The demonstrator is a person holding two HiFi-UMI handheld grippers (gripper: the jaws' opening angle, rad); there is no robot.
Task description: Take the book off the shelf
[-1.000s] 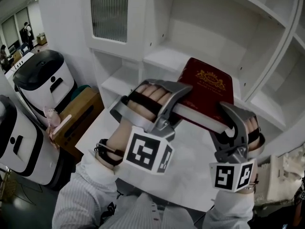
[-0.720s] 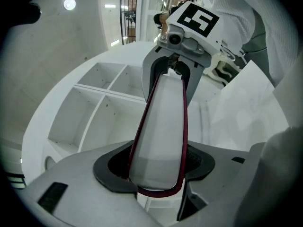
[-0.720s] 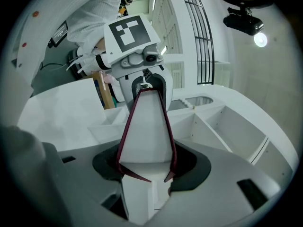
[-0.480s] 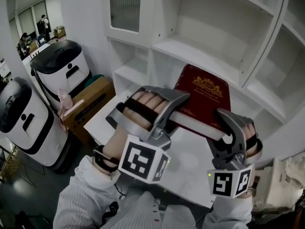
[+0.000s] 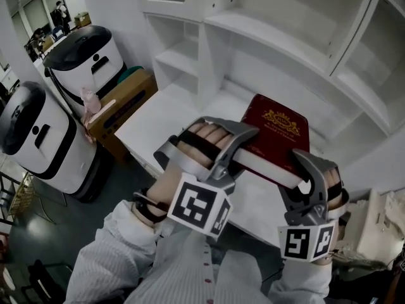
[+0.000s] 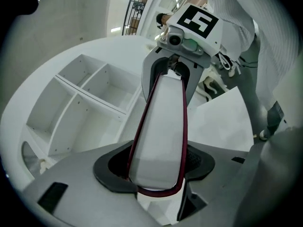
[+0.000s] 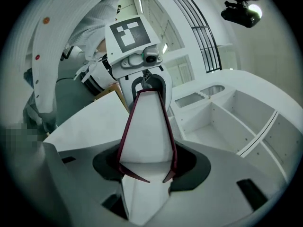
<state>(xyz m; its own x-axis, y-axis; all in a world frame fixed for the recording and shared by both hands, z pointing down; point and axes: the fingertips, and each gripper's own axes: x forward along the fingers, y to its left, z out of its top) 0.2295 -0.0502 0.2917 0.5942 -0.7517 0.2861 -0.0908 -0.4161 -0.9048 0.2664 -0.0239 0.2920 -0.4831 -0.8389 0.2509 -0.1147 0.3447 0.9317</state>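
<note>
A dark red book (image 5: 276, 126) with a gold emblem lies flat in the air, held at its near edge from both ends. My left gripper (image 5: 242, 145) is shut on the left end, my right gripper (image 5: 302, 173) on the right end. The book hangs above the white tabletop (image 5: 166, 120), clear of the shelf unit (image 5: 286, 38). In the left gripper view the white page edge (image 6: 162, 122) runs from my left gripper (image 6: 156, 173) to the right gripper (image 6: 173, 75). In the right gripper view the page edge (image 7: 147, 131) sits in my right gripper (image 7: 147, 171), with the left gripper (image 7: 147, 86) beyond.
The shelf's white compartments behind the book stand bare. Left of the table are a brown cardboard box (image 5: 119, 107) and two white machines with black tops (image 5: 81, 61) (image 5: 30, 138). People stand far off at the top left.
Both grippers have come down and back from the shelf with the book between them. The book now hangs over the tabletop, and the shelves lie farther behind it.
</note>
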